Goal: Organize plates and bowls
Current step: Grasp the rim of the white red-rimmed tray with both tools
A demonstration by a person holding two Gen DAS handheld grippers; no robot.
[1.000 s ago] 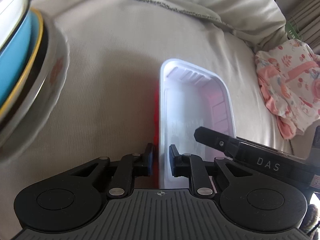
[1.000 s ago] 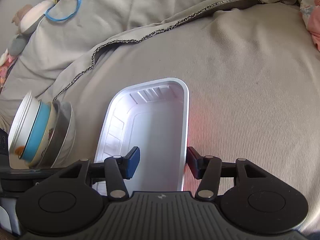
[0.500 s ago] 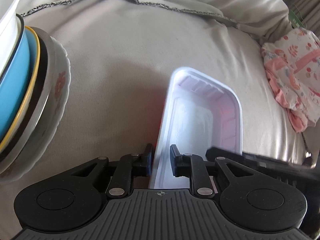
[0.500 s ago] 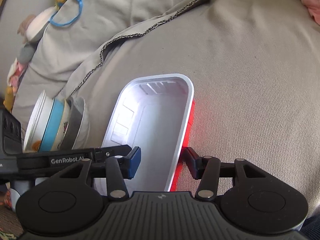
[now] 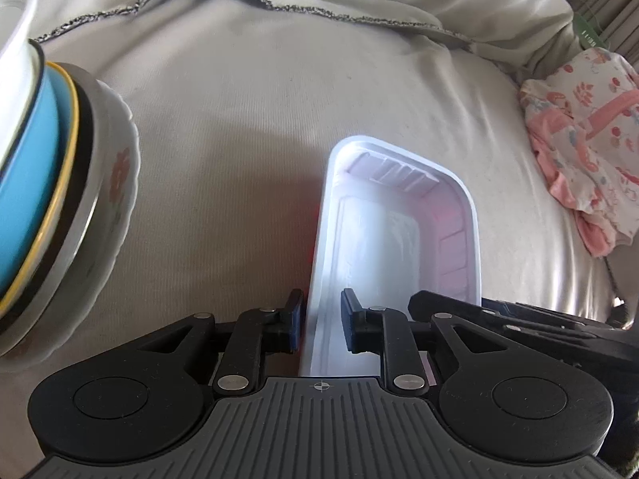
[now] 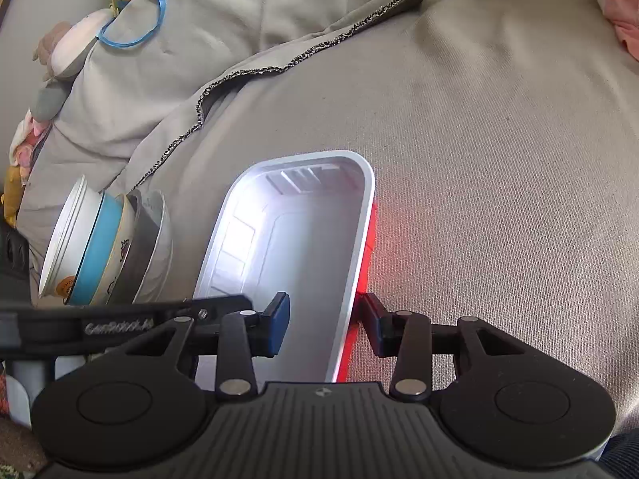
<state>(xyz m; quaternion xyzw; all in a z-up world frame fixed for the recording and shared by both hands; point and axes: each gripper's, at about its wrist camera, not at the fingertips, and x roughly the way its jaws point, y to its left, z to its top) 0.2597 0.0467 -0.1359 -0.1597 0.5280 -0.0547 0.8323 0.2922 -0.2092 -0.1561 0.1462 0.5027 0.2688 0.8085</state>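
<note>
A white plastic tray (image 5: 399,239) with a red outer side (image 6: 369,247) lies on the beige cover. My left gripper (image 5: 321,319) straddles its left rim; the jaws are opening and a gap shows beside the wall. My right gripper (image 6: 325,319) straddles the right rim (image 6: 359,247); its jaws are closing, the outer pad by the red side, the inner pad still clear of the wall. A tilted stack of bowls and plates (image 5: 60,199), white, blue, steel and flowered, leans at the left (image 6: 108,247).
A pink flowered cloth (image 5: 579,139) lies at the right. A soft toy with a blue ring (image 6: 131,20) rests on the folded cover at the back left. The cover's dark stitched hem (image 6: 279,68) runs across behind the tray.
The left jaws have widened off the tray's left rim. The right jaws have narrowed around the right rim. The tray's red side now shows on the right.
</note>
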